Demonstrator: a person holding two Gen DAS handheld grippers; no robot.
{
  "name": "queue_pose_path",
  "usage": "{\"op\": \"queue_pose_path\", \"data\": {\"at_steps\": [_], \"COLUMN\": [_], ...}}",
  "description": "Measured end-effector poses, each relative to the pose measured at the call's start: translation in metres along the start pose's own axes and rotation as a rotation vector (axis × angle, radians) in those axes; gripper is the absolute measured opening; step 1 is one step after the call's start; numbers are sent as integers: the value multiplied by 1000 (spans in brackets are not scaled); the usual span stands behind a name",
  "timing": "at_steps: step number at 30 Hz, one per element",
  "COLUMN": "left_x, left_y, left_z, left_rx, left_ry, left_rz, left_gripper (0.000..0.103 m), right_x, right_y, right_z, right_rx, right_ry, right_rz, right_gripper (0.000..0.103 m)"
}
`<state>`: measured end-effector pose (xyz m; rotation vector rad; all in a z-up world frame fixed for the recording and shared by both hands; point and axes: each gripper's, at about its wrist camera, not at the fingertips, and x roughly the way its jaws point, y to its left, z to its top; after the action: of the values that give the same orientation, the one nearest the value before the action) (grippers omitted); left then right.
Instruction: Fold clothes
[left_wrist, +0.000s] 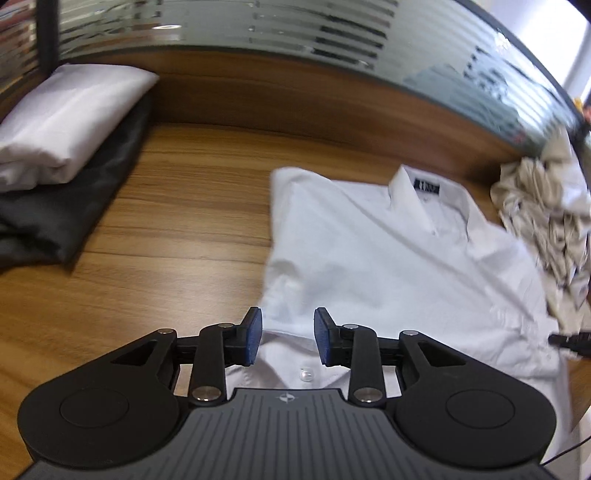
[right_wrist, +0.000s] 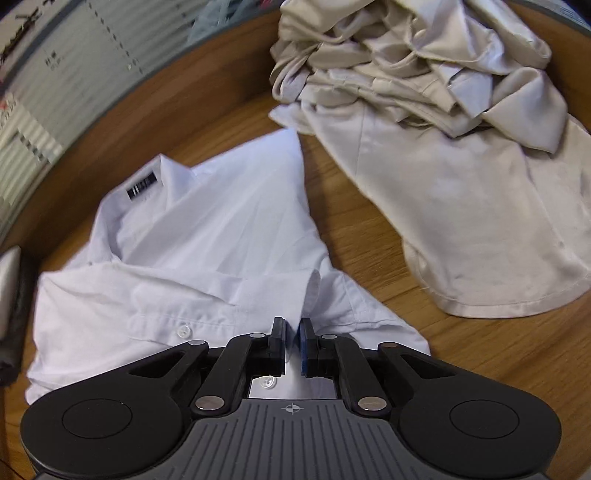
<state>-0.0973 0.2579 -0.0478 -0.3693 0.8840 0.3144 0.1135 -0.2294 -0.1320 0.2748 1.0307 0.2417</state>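
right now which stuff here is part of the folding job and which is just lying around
In the job:
- white shirt, flat on the table, pinched in the right gripper
- left gripper, jaws open over the shirt
- beige clothes heap, unfolded
- folded white and black stack

Lying about:
- black cable

Woven black neck label (right_wrist: 142, 189) on white button-up shirt (right_wrist: 207, 236): lettering blurred, unreadable.
Crumpled beige garment pile (left_wrist: 546, 229): motion-smeared, cut by right edge.
Folded black cloth (left_wrist: 62, 206) under folded white cloth (left_wrist: 66, 122): both cut by left edge.
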Motion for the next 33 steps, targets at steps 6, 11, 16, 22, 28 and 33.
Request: {"op": "queue_pose_path", "data": {"at_steps": [6,11,16,22,28,33], "left_x": [-16,-1,23,57,82,101], "left_y": [3,2,10,24,39,57], "left_z": [25,52,84,117,145,163], "left_rx": [38,152,252,335,392,347], "left_ry": [23,38,55,77,134,184], "left_rz": [-20,-65,-144,-254,-331,-376], "left_gripper": [40,40,41,47,58,58], "right_x": [-14,-56,-87,-97,-93,-70], "right_y": [6,26,76,146,228,304], "right_z": [-2,-16,-64,-142,-208,-232], "right_rx": [-71,-59,-101,-44,28,58], "right_ry": [-12,-128,-180,-203,-224,-227], "right_rz": [-55,-36,-18,-9,5,48], "right_gripper": [23,35,37,39,40,40]}}
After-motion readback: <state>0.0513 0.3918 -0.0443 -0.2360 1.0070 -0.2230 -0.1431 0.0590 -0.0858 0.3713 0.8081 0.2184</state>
